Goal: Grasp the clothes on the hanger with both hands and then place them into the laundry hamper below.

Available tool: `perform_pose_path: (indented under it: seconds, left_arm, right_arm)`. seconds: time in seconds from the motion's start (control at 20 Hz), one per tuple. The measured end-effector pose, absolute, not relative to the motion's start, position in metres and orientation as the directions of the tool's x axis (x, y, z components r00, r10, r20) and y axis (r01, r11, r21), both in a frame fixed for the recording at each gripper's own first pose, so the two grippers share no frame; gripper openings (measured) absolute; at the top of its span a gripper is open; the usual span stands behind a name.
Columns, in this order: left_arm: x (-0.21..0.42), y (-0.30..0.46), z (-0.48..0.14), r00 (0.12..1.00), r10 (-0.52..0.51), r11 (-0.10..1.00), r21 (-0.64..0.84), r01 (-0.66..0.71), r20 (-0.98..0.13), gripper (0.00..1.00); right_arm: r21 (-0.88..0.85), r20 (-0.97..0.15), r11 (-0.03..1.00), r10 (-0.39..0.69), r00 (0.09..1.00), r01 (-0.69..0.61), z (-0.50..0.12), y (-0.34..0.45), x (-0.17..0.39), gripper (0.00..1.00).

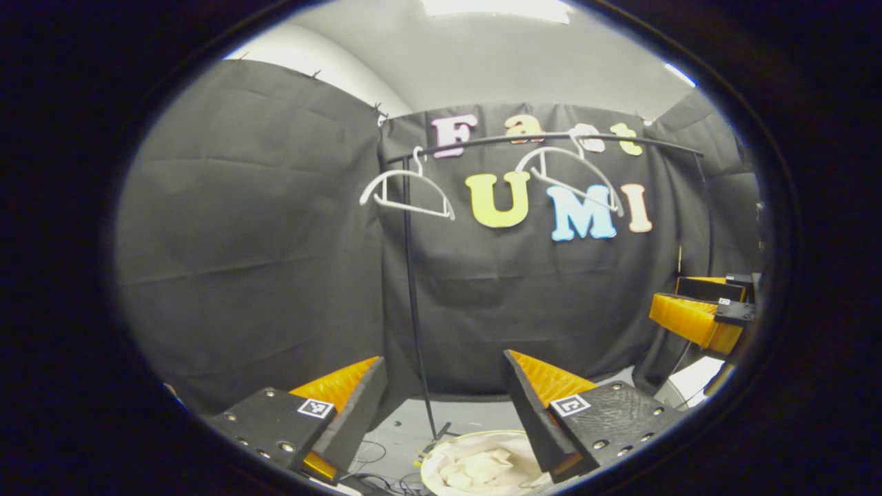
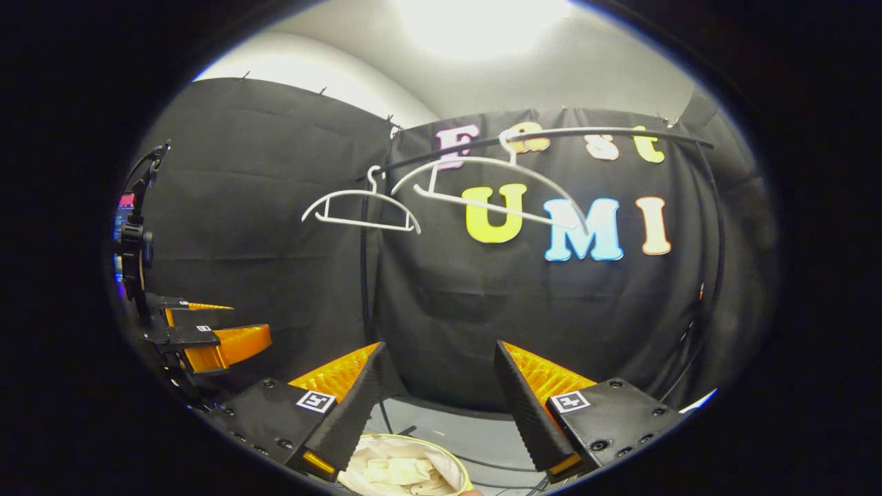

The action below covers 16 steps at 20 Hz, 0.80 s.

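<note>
Hanging bare: both white hangers point(image 1: 406, 193); pale clothes point(image 1: 482, 468) lie in hamper point(image 2: 458, 472). Left hand-held gripper point(image 1: 444, 406) and right hand-held gripper point(image 2: 437, 403) gape wide, empty. Task looks complete; withdraw clear of rail point(image 1: 551, 138).

Bright overhead ceiling light point(image 2: 475, 27) (blown-out glare), dim booth below, strong fisheye bending at edges, focus sharp

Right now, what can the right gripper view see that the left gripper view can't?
Right gripper view: the left gripper, open, sits at its left edge, with a dark mount and a lit screen above it.

Left gripper view: the right gripper, open, sits at its right edge.

Both: two bare white hangers on the black rail, and the hamper below with white clothes inside.
</note>
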State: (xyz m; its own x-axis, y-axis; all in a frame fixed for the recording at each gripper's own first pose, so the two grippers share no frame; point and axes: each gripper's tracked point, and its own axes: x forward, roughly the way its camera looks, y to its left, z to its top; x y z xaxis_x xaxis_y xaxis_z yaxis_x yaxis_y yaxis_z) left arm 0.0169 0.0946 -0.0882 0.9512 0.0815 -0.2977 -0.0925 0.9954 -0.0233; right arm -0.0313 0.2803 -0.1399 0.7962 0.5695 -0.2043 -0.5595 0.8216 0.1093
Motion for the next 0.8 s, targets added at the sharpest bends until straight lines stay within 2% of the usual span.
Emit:
perform_pose_path:
  seconds: [0.3,0.8]
  left_arm:
    - [0.009,0.076,-0.019,0.984,0.013,1.000,-0.012,-0.015,-0.178,0.99]
    - [0.012,0.058,-0.007,0.988,-0.055,0.998,-0.023,0.052,-0.142,0.99]
  right_arm:
    - [0.109,-0.105,0.877,0.479,0.872,-0.468,-0.093,0.232,-0.027,0.96]
    - [0.112,-0.060,0.926,0.368,0.928,-0.360,-0.075,0.185,-0.030,0.97]
